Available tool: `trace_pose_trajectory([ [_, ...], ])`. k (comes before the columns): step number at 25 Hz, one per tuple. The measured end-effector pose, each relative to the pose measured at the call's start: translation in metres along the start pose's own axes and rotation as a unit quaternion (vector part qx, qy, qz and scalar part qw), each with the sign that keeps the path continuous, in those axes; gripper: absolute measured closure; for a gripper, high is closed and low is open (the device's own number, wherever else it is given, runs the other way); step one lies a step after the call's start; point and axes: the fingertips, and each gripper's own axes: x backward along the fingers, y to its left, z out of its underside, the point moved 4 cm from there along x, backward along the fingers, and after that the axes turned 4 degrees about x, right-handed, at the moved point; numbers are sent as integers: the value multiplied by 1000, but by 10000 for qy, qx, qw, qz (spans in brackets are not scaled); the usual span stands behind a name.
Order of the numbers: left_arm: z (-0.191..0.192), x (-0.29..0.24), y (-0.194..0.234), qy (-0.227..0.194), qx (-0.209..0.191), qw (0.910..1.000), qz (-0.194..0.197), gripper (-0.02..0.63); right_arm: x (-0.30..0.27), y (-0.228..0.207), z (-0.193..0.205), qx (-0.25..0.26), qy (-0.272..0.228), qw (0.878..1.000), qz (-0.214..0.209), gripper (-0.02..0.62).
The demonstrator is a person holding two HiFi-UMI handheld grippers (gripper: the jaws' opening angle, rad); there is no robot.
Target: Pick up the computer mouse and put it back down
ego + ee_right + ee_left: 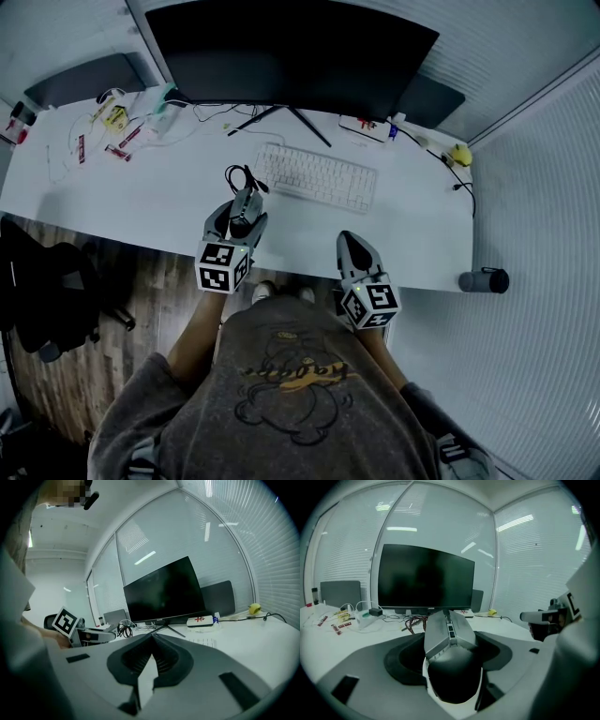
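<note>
L gripper [236, 217] clamps mouse [451, 641] above desk [159, 202] near front edge, bare strip left of keyboard [316, 175] — R gripper [352, 242] jaws closed (empty), at edge.

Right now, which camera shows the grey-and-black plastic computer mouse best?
The left gripper view: the grey-and-black computer mouse fills the centre, clamped in the left gripper, wheel visible. The head view shows it small, from above. The right gripper view shows that gripper side-on; the mouse itself is unclear.
</note>
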Motion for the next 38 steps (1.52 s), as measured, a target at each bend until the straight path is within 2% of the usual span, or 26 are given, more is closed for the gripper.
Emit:
trace_pose_trajectory([
  [6,-23,29,8,-369,103,9991,-172,287,-13,9,-5,65,-36,9998,-163,589],
  [11,-27,54,18,-526,263,9977,-336,288,-24,21,-9,122,-62,9993,-346,589],
  [25,-22,95,41,-685,538,9932,-772,288,-44,47,-14,307,4,9969,-728,589],
  [38,-7,76,58,-468,596,9933,-875,288,-46,49,-11,270,65,9966,-773,589],
])
